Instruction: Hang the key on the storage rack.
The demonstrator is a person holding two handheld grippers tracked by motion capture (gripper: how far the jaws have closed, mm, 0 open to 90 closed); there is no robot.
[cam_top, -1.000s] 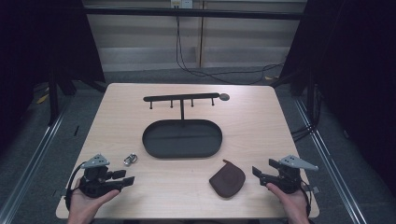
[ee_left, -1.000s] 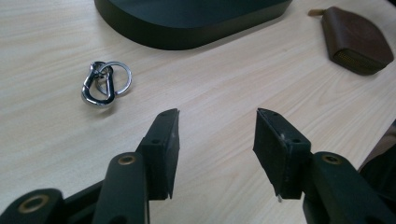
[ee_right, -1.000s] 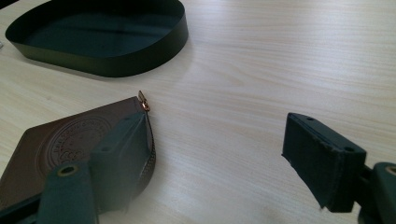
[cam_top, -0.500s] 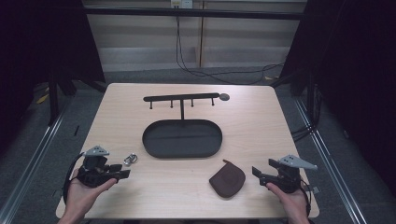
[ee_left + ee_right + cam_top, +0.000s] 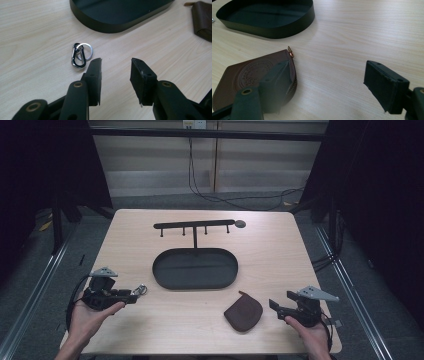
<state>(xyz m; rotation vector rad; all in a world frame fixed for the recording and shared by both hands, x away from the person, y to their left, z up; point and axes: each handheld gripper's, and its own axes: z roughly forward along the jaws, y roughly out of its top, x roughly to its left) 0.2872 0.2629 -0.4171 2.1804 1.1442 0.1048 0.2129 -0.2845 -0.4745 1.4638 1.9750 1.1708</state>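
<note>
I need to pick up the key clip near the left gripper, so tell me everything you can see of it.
The key clip is a small black carabiner with a shiny edge, linked to a silver split ring. It lies flat on the wooden table, apart from the black tray, just beyond the left gripper, whose jaws don't touch it.

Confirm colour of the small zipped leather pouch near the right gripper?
Dark brown leather pouch, embossed round emblem, coppery zip pull; clearest in the right gripper view.

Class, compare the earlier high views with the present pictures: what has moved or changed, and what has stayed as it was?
The left hand-held gripper has moved up the table toward the carabiner keyring, its jaws have just been closing, and nothing is between them. The keyring lies beside its left jaw tip, ungripped. The right hand-held gripper, the brown pouch, the black tray and the hook rack stayed put.
</note>
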